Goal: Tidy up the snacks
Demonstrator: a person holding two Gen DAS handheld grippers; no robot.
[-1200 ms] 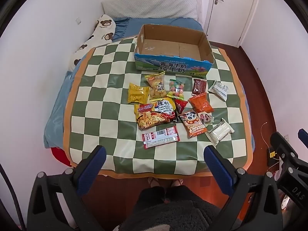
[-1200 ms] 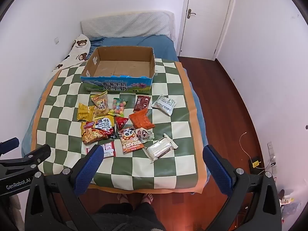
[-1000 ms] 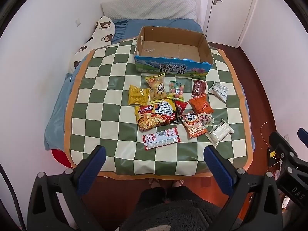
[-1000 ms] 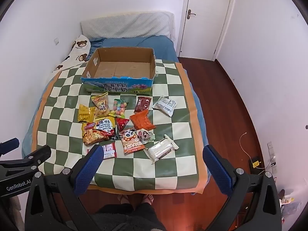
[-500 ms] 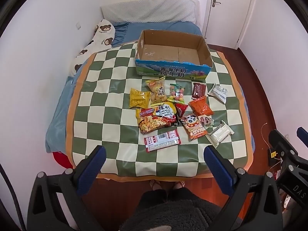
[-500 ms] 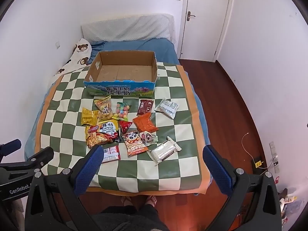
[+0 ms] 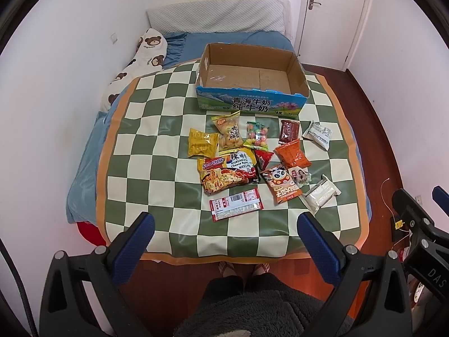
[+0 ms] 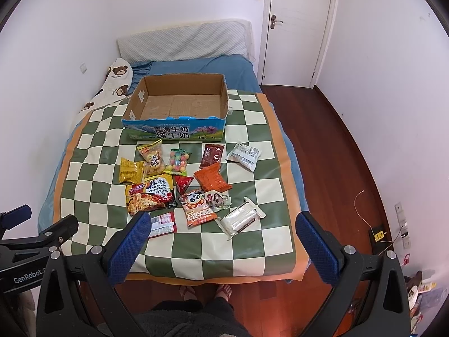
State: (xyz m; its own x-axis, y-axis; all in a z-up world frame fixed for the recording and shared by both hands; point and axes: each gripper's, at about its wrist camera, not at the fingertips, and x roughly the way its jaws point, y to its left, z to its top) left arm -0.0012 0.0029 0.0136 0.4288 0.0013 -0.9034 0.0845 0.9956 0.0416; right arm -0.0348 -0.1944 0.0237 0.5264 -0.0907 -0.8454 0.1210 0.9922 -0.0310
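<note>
An empty cardboard box [image 7: 249, 84] [image 8: 179, 104] with a blue printed front sits at the far side of a green checkered cloth [image 7: 157, 174] [image 8: 252, 241] on a bed. Several snack packets lie in front of it: a noodle pack [image 7: 228, 172] [image 8: 150, 196], a yellow packet [image 7: 202, 141], a candy bag [image 7: 256, 136] [image 8: 178, 161], an orange packet [image 7: 291, 154] and a white packet [image 7: 318, 193] [image 8: 242, 219]. My left gripper [image 7: 224, 236] and right gripper [image 8: 221, 233] are both open and empty, held above the near edge of the bed.
A bear-print pillow [image 7: 134, 64] lies along the left wall. A padded headboard [image 8: 185, 39] is behind the box. A white door [image 8: 297, 25] and wooden floor [image 8: 336, 146] are to the right. The person's feet [image 8: 207, 292] stand by the bed's near edge.
Both grippers have drawn back and up a little, so the bed and snacks look smaller and farther. Nothing on the cloth has moved.
</note>
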